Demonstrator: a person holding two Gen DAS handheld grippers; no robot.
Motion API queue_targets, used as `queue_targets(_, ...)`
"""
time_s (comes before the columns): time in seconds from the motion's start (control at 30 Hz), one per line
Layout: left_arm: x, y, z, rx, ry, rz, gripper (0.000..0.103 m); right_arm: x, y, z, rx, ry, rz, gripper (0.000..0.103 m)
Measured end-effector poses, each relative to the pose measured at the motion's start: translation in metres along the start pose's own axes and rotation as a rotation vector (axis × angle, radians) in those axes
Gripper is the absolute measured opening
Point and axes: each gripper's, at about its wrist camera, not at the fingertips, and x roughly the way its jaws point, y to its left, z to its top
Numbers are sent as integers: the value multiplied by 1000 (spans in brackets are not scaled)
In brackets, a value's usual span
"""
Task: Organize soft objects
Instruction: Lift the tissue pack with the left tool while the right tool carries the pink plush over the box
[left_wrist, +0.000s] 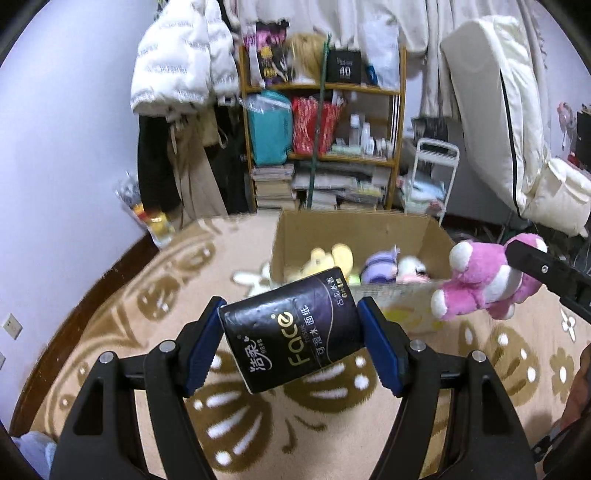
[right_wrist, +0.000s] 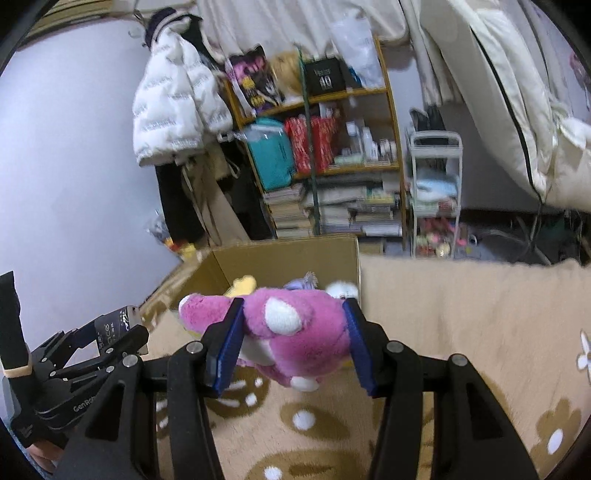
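Glossy black tissue pack (left_wrist: 291, 328) squeezed in left tongs (left_wrist: 291, 332); fuzzy pink plush (right_wrist: 295, 328) in right tongs (right_wrist: 293, 339).

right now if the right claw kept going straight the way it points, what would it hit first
Probably the open cardboard box: it sits just beyond the pink plush bear clamped in the right claw, with other plush toys inside. Depth is hard to judge, so it could meet the box's near rim first.

Open beige patterned carpet (left_wrist: 110, 332) fills the lower left of the left wrist view, clear up to the pale wall (left_wrist: 55, 166). The brown cardboard box (left_wrist: 351, 229) stands at centre, top open, its floor crowded with yellow, purple and white plush toys (left_wrist: 332, 258). Behind it, the cluttered wooden shelf (left_wrist: 321, 88) and white wire cart (right_wrist: 436, 192) block the upper frame.
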Motion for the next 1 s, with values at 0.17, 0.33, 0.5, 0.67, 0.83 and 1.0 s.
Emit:
queue_targets(0.17, -9, -1, 13, 11, -51, 9, 71, -10, 6, 14, -29, -61, 6, 56)
queue_targets(0.33, -9, -1, 28, 35, -99, 2, 71, -10, 5, 24, -17, -104, 18, 56)
queue_targets(0.5, -4, -4, 48, 36, -131, -31, 71, -4, 5, 36, -13, -136, 36, 56)
queue_targets(0.67, 8, -16, 61, 91, -147, -5, 71, 11, 1, 46, 17, -153, 66, 56)
queue_targets(0.83, 27, -22, 69, 104, -147, -8, 72, 24, -2, 51, 23, -169, 74, 56)
queue_targets(1.0, 51, -26, 67, 99, -123, -7, 72, 35, -1, 50, 0, -154, 51, 56)
